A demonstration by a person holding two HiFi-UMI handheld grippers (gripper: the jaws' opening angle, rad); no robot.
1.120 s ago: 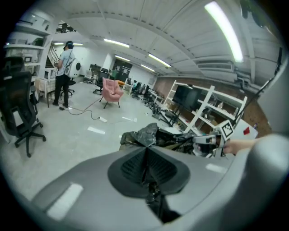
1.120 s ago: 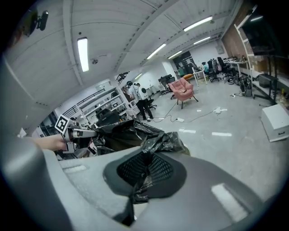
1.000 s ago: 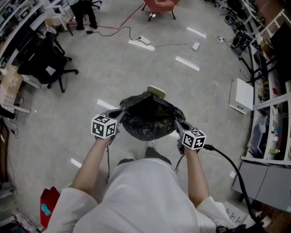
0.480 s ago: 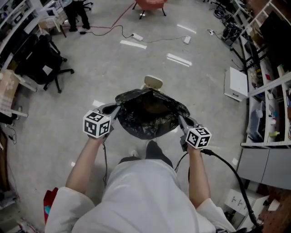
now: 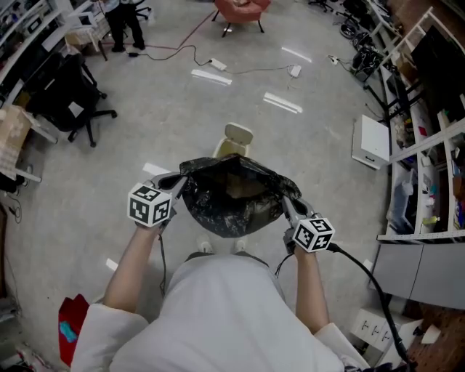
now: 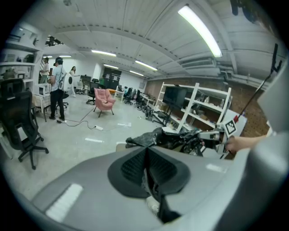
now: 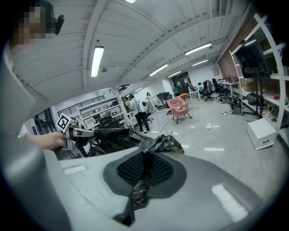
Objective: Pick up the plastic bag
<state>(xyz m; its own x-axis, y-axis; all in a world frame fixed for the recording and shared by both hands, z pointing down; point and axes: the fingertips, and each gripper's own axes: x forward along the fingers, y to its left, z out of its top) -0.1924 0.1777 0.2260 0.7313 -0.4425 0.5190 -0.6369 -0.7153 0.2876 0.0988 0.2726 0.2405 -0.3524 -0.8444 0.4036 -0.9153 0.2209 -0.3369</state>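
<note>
A black plastic bag (image 5: 231, 196) hangs open in the air in front of the person, stretched between the two grippers. My left gripper (image 5: 178, 182) is shut on the bag's left rim, and my right gripper (image 5: 285, 203) is shut on its right rim. In the left gripper view the film is pinched between the pads (image 6: 145, 173) and the bag (image 6: 156, 136) spreads beyond them. In the right gripper view crumpled black film (image 7: 156, 143) runs out of the shut jaws toward the other gripper (image 7: 74, 131). Something brownish shows inside the bag's mouth.
A beige object (image 5: 234, 139) sits on the grey floor just beyond the bag. A black office chair (image 5: 69, 98) stands at the left, a pink chair (image 5: 240, 9) at the back, white shelving (image 5: 429, 167) at the right. Cables and power strips (image 5: 211, 76) lie on the floor. A person (image 6: 57, 88) stands far off.
The bag has come up and slightly left between the grippers, away from the beige object on the floor. Both grippers stay shut on its rim.
</note>
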